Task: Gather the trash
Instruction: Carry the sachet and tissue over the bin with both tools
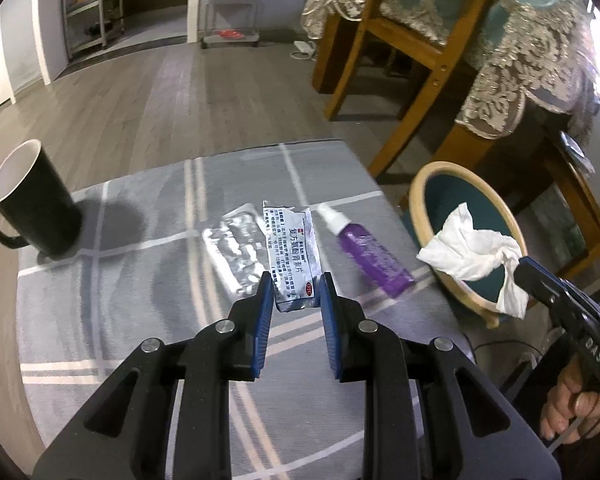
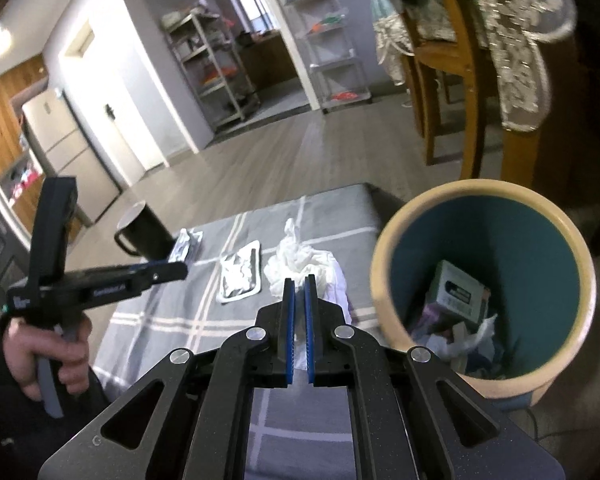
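My left gripper [image 1: 296, 286] is shut on a silver medicine sachet [image 1: 290, 254] with blue print, held above the grey checked cloth. My right gripper [image 2: 299, 284] is shut on a crumpled white tissue [image 2: 304, 264]; in the left wrist view the tissue [image 1: 474, 254] hangs at the rim of the round bin [image 1: 424, 204]. The bin [image 2: 384, 264], cream-rimmed with a teal inside, holds a box and other trash. A silver blister pack [image 1: 236, 252] and a purple spray bottle [image 1: 370, 254] lie on the cloth.
A black mug [image 1: 32, 200] stands at the cloth's left side. Wooden chairs [image 1: 404, 40] and a table with a lace cloth stand behind the bin. A cable runs on the floor by the bin.
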`<state>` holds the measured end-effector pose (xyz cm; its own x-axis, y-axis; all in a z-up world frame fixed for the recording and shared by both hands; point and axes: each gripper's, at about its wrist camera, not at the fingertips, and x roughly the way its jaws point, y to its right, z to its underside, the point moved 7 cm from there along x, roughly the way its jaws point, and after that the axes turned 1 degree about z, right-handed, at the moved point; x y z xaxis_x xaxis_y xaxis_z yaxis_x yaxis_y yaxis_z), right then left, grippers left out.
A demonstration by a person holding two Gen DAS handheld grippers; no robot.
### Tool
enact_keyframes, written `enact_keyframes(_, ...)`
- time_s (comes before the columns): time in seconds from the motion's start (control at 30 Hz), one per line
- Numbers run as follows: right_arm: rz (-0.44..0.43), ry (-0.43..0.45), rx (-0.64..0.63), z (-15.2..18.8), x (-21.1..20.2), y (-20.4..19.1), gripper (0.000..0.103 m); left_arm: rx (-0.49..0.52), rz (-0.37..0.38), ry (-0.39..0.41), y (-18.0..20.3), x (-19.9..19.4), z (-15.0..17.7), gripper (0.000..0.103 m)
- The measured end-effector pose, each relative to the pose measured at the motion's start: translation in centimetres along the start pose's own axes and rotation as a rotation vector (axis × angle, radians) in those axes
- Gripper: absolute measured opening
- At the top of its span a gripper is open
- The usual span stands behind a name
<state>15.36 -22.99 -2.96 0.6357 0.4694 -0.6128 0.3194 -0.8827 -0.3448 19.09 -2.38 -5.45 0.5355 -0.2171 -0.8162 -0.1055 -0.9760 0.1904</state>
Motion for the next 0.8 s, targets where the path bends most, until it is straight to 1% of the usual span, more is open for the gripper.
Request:
enact_keyframes(0.33, 0.055, 0.043, 0.049, -1.1, -1.3, 2.4, 0.006, 0.068, 0.058, -0.013, 5.0, 1.2, -1.0, 0.023)
enact_keyframes(0.6, 0.107, 0.073, 0.123, -1.7, -2.4, 5.3, 0.006, 0.147, 0.103, -0.037, 10.4, 3.1, -2.0, 0.023)
enact_keyframes(0.8, 0.161, 0.09, 0.163, -2.5, -3.4, 8.0, 0.006, 0.192, 0.136, -0.056, 14.3, 4.8, -2.8, 0.023)
